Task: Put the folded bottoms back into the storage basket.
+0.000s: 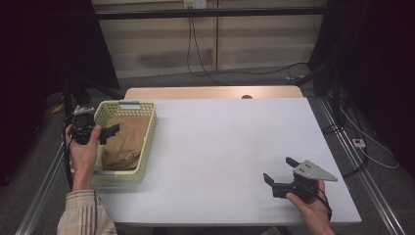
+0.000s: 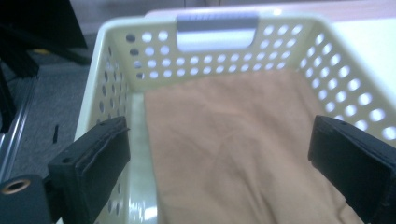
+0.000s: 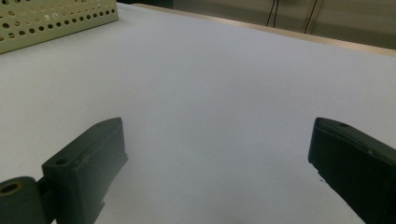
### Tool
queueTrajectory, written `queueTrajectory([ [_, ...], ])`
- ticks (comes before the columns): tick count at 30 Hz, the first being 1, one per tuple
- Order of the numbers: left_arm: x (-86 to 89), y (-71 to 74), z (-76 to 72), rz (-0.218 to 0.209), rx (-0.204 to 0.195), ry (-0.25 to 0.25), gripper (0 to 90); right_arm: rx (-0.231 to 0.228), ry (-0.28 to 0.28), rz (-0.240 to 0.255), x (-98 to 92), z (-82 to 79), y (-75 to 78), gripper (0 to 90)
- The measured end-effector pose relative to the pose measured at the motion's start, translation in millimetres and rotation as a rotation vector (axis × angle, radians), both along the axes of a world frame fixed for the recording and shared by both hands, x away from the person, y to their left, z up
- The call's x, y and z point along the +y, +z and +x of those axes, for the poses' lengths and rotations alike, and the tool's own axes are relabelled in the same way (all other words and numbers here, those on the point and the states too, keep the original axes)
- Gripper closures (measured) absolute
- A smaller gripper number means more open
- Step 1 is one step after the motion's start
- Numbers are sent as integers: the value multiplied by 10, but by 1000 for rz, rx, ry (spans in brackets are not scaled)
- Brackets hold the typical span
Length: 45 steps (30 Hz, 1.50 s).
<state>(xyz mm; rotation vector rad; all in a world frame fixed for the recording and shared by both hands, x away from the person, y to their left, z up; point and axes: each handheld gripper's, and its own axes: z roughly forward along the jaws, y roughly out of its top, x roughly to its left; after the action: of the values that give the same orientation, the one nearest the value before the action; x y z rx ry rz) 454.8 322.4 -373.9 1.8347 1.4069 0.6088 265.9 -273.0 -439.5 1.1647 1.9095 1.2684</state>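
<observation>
My left gripper point(image 1: 113, 130) hangs over the cream perforated basket point(image 1: 147, 142) at nine o'clock, jaws spread wide and empty. The tan cloth point(image 2: 233, 140) lies right beneath it, running lengthwise toward twelve. My right gripper point(image 1: 279, 170), also agape, idles at five o'clock.

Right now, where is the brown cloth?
In the high view the brown cloth lies inside the cream basket at the table's left edge, just beyond the open left gripper.

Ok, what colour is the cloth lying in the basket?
Tan, a light orange-brown. The cloth shows best in the left gripper view, inside the pale yellow basket.
</observation>
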Motion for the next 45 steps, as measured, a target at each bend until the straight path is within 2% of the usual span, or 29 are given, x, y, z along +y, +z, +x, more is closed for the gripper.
queueTrajectory([
  [6,44,79,-79,-81,-64,-30,51,0,-4,-6,21,-4,5,40],
  [9,45,102,-104,-80,-61,-26,63,1,-11,-12,31,-2,7,40],
  [11,40,113,-125,-108,-43,-51,84,2,-14,-12,34,0,4,40],
  [12,31,119,-136,-107,-30,-53,82,4,-17,-9,33,1,5,40],
  [13,-1,138,-154,-72,-38,-47,81,4,-17,-10,32,3,4,40],
  [16,-42,188,-195,-21,-82,-34,72,7,-22,-7,25,19,-1,40],
  [17,-50,199,-206,-21,-98,-33,64,7,-20,-7,23,22,-1,40],
  [19,-46,204,-215,-64,-93,-71,60,6,-21,-5,20,20,0,40],
  [23,-34,199,-231,-65,-99,-87,57,7,-24,-2,15,12,0,40],
  [24,-23,194,-234,-76,-103,-89,55,11,-27,-1,16,16,-3,40],
  [25,-10,179,-239,-106,-107,-88,54,11,-27,-3,17,17,-4,40],
  [26,-1,153,-239,-127,-97,-108,54,10,-29,-4,20,17,-4,40],
  [27,-3,126,-236,-119,-75,-136,55,10,-27,-6,20,16,-5,41],
  [28,-3,113,-244,-104,-69,-138,55,12,-29,-6,22,16,-7,40],
  [31,13,88,-278,-114,-68,-143,55,13,-32,-3,19,14,-8,41],
  [33,21,72,-310,-98,-68,-141,55,12,-32,-3,16,12,-8,40],
  [34,29,62,-332,-91,-72,-140,55,12,-31,-3,15,11,-7,40],
  [37,64,55,-397,-112,-86,-132,48,11,-31,-5,15,8,-8,41],
  [43,124,94,-555,-87,-119,-122,41,12,-33,-3,14,6,-7,40],
  [45,149,81,-610,-84,-123,-145,41,12,-35,-4,13,6,-7,40],
])
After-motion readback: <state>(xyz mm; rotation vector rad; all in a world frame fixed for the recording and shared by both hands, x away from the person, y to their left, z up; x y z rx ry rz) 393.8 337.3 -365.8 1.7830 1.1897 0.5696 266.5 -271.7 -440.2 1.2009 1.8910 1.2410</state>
